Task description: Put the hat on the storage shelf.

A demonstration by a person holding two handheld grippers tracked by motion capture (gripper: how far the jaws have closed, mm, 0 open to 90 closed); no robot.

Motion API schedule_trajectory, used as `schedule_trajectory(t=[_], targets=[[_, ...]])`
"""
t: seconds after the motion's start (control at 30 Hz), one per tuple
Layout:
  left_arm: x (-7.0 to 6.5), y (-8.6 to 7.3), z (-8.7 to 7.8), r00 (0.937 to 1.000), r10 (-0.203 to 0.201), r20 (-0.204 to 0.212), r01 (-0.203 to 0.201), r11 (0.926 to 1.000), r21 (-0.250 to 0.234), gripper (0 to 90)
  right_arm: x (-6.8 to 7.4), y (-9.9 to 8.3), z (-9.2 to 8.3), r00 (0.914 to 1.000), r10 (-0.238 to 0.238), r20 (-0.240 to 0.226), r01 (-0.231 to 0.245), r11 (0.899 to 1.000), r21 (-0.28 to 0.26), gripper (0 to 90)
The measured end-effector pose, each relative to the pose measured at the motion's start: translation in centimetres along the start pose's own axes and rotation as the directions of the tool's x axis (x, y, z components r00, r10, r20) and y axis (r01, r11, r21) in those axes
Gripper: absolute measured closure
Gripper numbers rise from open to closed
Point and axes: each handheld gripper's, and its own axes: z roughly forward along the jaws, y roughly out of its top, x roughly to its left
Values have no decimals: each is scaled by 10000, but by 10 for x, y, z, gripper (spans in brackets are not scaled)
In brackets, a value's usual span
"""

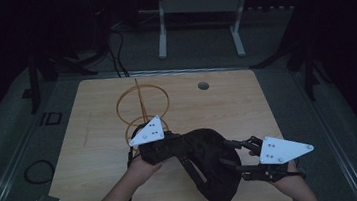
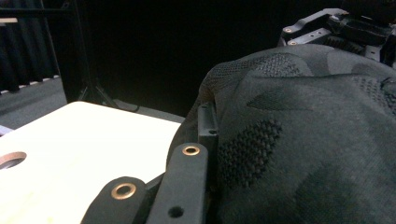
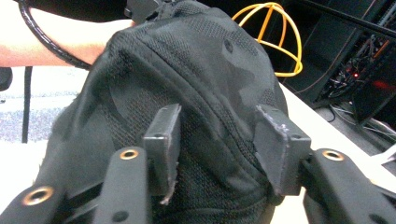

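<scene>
Your left gripper (image 1: 171,146) is clamped on the black cap (image 1: 208,162), which hangs over the table's (image 1: 91,155) near middle. Your right gripper (image 3: 217,140) straddles the cap's crown, jaws half-wide, pads apparently not pressing. The orange wire stand (image 1: 142,107) sits just beyond.

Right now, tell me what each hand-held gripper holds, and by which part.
The left hand-held gripper is shut on the black cap at its edge nearest the wire stand. The right hand-held gripper straddles the cap's crown, jaws apart; a grip cannot be told.

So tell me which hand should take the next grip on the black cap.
Probably right. The right gripper has its jaws apart around the black cap, pads not visibly pressing yet. The left gripper is shut on the cap's other side, holding it up.
</scene>
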Motion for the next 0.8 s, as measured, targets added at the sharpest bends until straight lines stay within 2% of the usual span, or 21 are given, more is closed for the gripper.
schedule_trajectory(t=[0.13,0.17,0.27,0.33,0.5,0.6,0.63,0.67,0.7,0.77,0.8], targets=[[0,2,1,10000,-33,18,33,10000,-9,891,2,0,3,9996,-251,-110,253,9995,185,664],[-1,2,2,10000,-11,9,11,10000,3,890,3,0,4,9992,-363,-168,367,9990,272,754],[0,3,3,10000,-21,-40,21,10000,73,890,4,-1,7,9982,-523,-277,534,9977,406,864],[1,2,2,10000,-36,-62,36,10000,29,890,3,-2,7,9990,-407,-185,414,9985,353,876],[4,1,3,9998,-65,-189,68,9998,166,888,-1,-3,2,9988,122,-468,-133,9997,-227,880],[4,2,4,9992,109,-387,-98,9995,296,888,-2,-2,-1,9981,320,-524,-346,9981,-510,881],[4,4,5,9989,125,-441,-112,9995,308,885,-5,0,-4,9963,636,-577,-686,9938,-878,881],[4,4,5,9989,125,-441,-112,9995,308,883,-5,0,-4,9963,636,-577,-686,9938,-878,881],[3,5,5,9969,323,-723,-297,9989,369,876,-6,3,-6,9960,783,-422,-822,9916,-995,883],[3,6,4,9955,395,-859,-377,9990,224,859,-6,4,-7,9959,846,-321,-875,9909,-1025,883],[2,6,3,9925,564,-1081,-544,9983,212,777,-8,5,-8,9958,891,-205,-909,9898,-1094,883]])
